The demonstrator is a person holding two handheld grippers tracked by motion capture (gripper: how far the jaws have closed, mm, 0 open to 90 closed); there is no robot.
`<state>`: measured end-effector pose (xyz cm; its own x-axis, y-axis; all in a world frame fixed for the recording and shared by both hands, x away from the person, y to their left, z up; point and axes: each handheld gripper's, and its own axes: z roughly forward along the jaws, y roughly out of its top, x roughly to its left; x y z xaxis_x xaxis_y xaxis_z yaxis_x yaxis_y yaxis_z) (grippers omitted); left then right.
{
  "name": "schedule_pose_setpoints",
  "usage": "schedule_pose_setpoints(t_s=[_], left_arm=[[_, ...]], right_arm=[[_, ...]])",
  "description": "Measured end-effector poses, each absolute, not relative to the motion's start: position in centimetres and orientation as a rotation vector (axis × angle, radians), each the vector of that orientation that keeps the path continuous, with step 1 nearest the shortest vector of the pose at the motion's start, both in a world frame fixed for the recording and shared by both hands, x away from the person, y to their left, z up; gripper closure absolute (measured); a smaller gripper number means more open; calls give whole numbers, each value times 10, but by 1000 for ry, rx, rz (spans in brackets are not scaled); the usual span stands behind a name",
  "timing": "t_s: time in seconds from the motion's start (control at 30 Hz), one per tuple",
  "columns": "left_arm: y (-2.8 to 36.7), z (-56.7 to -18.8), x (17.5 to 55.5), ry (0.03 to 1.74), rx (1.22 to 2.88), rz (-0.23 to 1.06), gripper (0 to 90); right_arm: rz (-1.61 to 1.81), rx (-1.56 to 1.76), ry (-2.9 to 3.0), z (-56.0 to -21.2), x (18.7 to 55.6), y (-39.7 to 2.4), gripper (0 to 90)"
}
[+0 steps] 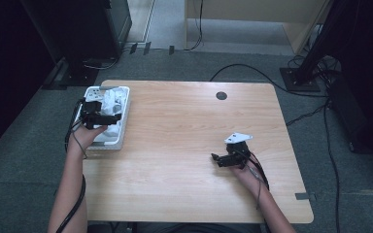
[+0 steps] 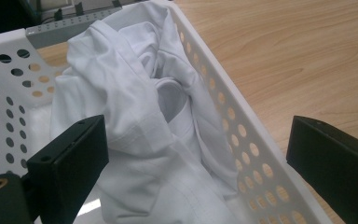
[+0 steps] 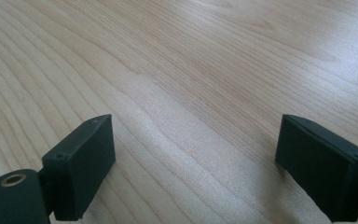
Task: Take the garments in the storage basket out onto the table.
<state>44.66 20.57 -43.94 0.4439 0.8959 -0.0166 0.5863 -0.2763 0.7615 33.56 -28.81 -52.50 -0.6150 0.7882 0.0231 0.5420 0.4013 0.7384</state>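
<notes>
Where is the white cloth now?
In the high view the cloth lies crumpled inside the white basket at the table's left edge, under the open left gripper.

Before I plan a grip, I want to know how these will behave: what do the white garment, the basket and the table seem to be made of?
The white garment looks like soft woven cloth, matte: it creases and shows stitched hems. The basket appears to be rigid white plastic, smooth and slightly glossy, with rows of punched round holes. The table shows light wood grain with a smooth, faintly shiny finish; solid wood or laminate, I cannot tell.
</notes>
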Motion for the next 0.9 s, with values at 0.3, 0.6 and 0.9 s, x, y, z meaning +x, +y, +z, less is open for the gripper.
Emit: schedule_pose_setpoints(t_s=[0.3,0.6,0.9], left_arm=[[211,-443,453,1259,1969,560,58],[211,-447,460,1256,1990,598,58],[214,-452,468,1262,1981,582,58]], right_arm=[[1045,1153,2333,-525,336,-288,121],[1045,1155,2333,-525,336,-288,120],[1045,1155,2334,-525,336,-288,120]])
